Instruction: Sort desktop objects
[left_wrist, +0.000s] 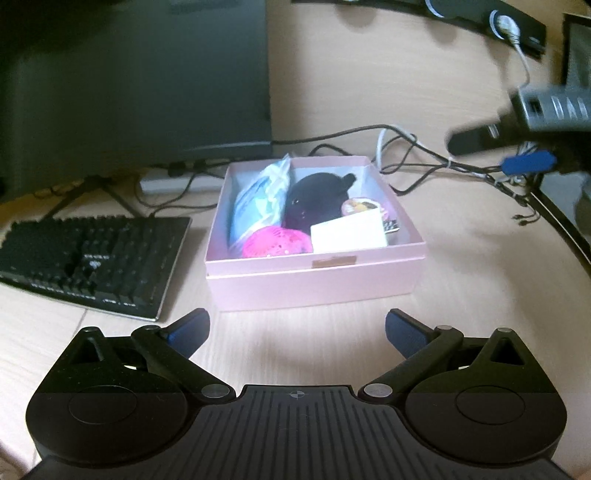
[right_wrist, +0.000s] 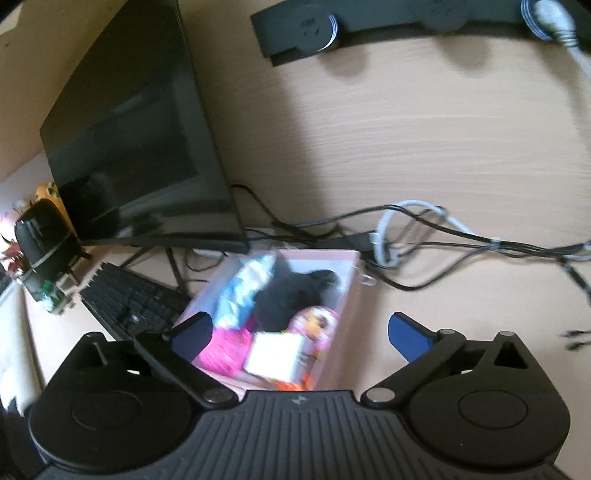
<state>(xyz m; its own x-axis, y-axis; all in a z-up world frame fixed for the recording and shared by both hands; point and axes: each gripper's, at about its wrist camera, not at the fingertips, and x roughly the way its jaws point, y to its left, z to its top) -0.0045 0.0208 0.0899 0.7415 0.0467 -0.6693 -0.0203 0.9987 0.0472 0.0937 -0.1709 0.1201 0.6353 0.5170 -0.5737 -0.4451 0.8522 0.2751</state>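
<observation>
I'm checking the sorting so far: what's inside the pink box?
The pink box holds a blue-white packet, a black plush toy, a pink mesh ball, a white card and a round patterned item. Anything beneath them is hidden.

Both the left gripper (left_wrist: 297, 332) and the right gripper (right_wrist: 300, 334) are black, with ribbed bodies, silver screws and blue finger pads (left_wrist: 404, 334).

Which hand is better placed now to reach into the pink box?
Right. The right gripper hangs over the pink box, jaws open. The left gripper is short of its near wall.
</observation>
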